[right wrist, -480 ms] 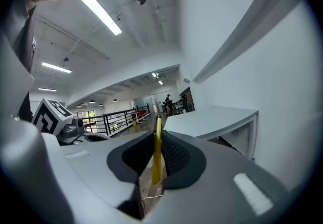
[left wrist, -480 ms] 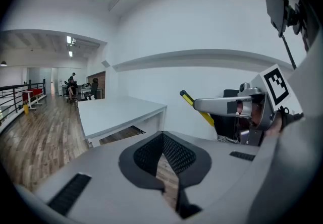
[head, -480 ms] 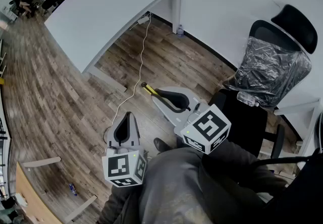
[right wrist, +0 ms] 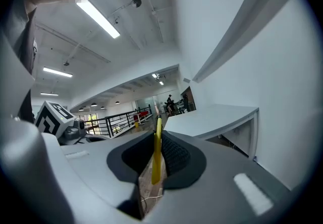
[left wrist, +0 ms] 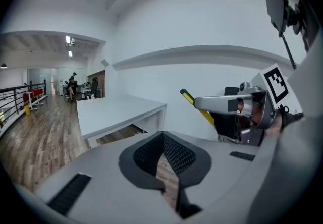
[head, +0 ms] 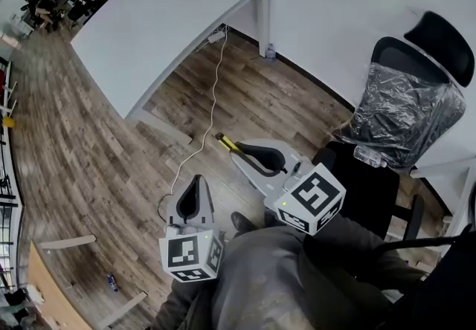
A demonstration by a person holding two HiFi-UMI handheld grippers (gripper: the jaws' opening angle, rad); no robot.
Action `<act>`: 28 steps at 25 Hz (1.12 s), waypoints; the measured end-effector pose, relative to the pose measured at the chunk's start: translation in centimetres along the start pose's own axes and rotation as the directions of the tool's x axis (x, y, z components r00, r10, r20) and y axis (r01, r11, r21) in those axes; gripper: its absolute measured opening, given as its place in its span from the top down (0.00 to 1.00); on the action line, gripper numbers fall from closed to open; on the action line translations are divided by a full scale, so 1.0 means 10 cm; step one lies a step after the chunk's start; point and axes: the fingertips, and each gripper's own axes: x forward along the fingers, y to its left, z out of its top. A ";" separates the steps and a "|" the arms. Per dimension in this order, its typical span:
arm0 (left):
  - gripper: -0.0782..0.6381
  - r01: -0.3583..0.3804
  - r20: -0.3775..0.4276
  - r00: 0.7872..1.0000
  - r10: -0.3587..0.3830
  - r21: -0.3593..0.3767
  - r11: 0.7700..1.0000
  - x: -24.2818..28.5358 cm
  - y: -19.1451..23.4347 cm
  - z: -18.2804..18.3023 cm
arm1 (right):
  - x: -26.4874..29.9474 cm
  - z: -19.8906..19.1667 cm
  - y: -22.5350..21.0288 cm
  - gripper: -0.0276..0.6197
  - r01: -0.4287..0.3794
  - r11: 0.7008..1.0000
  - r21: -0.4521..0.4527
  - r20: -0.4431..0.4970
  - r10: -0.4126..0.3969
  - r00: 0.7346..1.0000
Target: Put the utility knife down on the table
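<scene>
Right gripper (head: 242, 155) clamps utility knife (right wrist: 157, 160); only its yellow edge shows

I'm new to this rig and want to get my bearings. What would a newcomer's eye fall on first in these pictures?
The thin yellow utility knife stands out first, clamped in the right gripper above the wooden floor, not yet on the large white table ahead. Next comes the black office chair wrapped in clear plastic at the right. The left gripper is shut on nothing.
</scene>
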 end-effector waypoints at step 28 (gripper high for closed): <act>0.89 0.051 0.038 0.998 -0.048 -0.100 0.994 1.04 1.13 0.35 | 1.50 0.20 -0.39 0.89 -0.007 0.999 -0.048 -0.089 0.002 0.996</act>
